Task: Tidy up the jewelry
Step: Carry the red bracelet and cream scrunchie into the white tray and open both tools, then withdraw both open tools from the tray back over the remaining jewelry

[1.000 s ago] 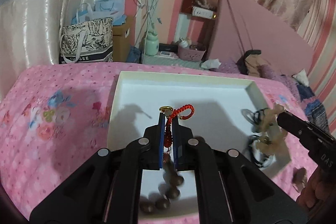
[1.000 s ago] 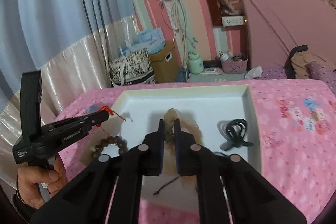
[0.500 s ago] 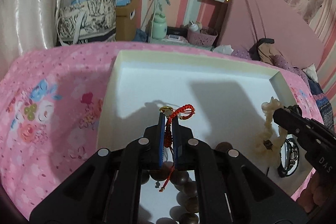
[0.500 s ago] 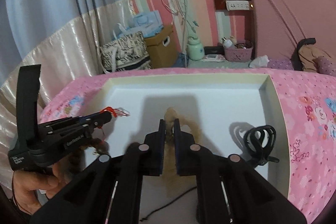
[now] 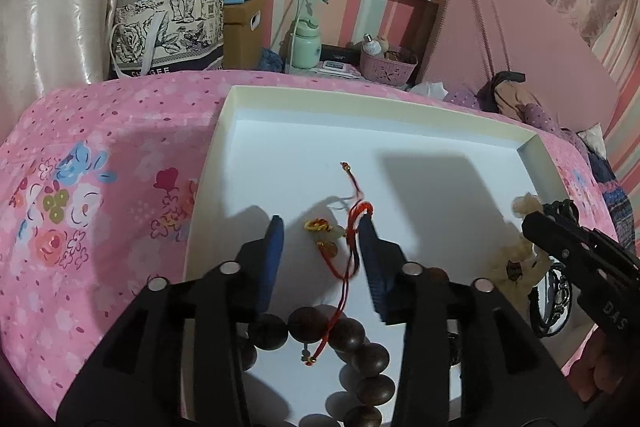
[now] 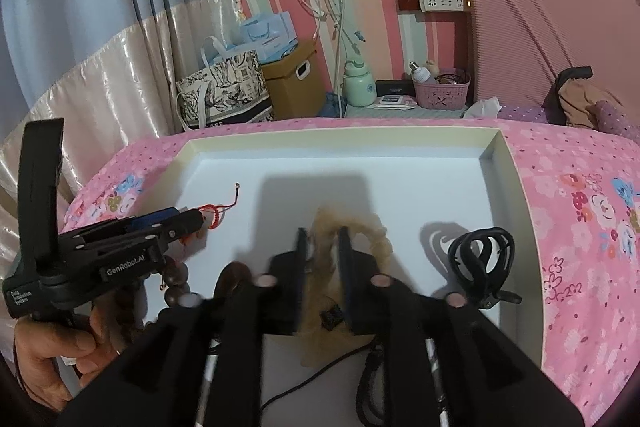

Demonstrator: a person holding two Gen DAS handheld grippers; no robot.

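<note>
A white tray (image 5: 400, 123) lies on the pink floral bedspread. My left gripper (image 5: 320, 227) is open over the tray floor; a red cord bracelet (image 5: 352, 239) with gold charms hangs against its right finger and trails over a dark wooden bead bracelet (image 5: 360, 343). In the right wrist view the left gripper (image 6: 196, 219) sits at the tray's left. My right gripper (image 6: 322, 241) is partly open with a cream beaded bracelet (image 6: 376, 239) between its fingers, resting on the tray floor. It also shows in the left wrist view (image 5: 516, 267).
A black hair claw clip (image 6: 480, 259) lies in the tray at the right. A black cord (image 6: 320, 375) runs under the right gripper. A watch-like band (image 5: 556, 299) lies at the tray's right edge. Bags, a box and a pink basket (image 6: 440, 93) stand behind the bed.
Both grippers moved down toward the tray floor. The left gripper has opened and let the red cord bracelet drop. The right gripper's fingers have parted around the cream bracelet.
</note>
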